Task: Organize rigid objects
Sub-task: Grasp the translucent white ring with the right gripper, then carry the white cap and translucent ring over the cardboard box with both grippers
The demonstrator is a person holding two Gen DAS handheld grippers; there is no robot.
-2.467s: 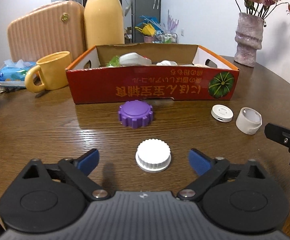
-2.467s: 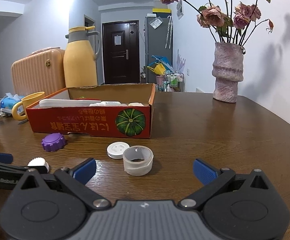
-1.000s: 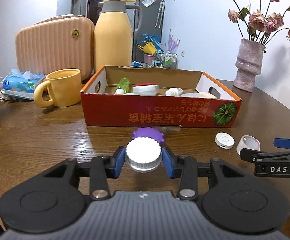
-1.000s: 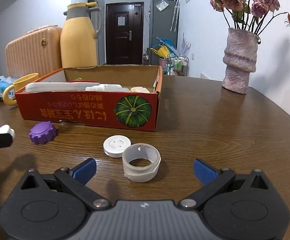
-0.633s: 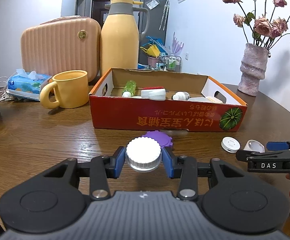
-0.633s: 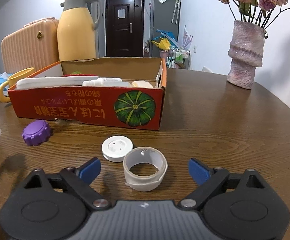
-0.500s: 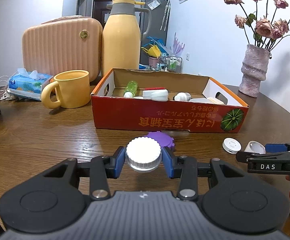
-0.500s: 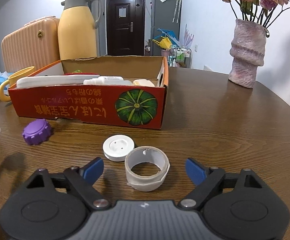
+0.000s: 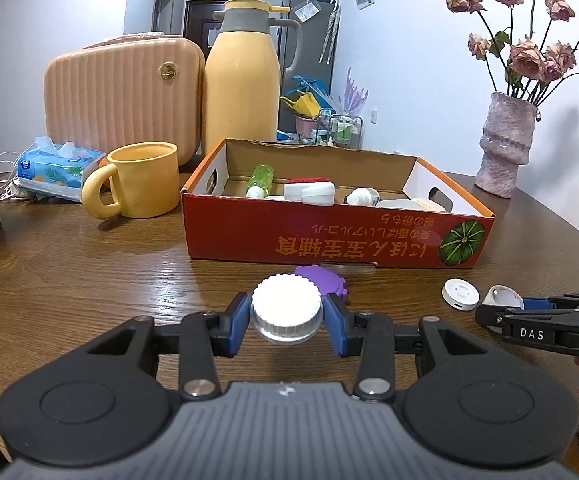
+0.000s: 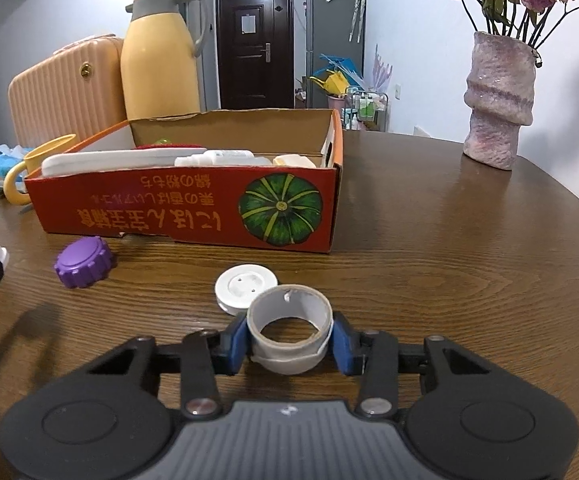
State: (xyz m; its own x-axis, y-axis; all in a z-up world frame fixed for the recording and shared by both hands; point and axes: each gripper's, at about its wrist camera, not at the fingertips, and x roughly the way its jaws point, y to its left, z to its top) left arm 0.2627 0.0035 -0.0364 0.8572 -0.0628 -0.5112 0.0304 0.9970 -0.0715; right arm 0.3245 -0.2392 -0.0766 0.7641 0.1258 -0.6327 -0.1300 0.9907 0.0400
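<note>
My left gripper is shut on a white ribbed cap and holds it above the table, in front of the red cardboard box. A purple ribbed cap lies on the table just behind it. My right gripper is shut on a white tape roll that sits on the table. A flat white disc lies just behind the roll. The purple cap shows to the left in the right wrist view. The box holds several bottles and white items.
A yellow mug, a tissue pack, a peach case and a yellow thermos stand behind and left of the box. A pink vase with dried roses stands at the back right. The table is dark wood.
My right gripper has closed its fingers onto the tape roll. My left gripper, holding the white cap, has risen a little and the box interior shows more.
</note>
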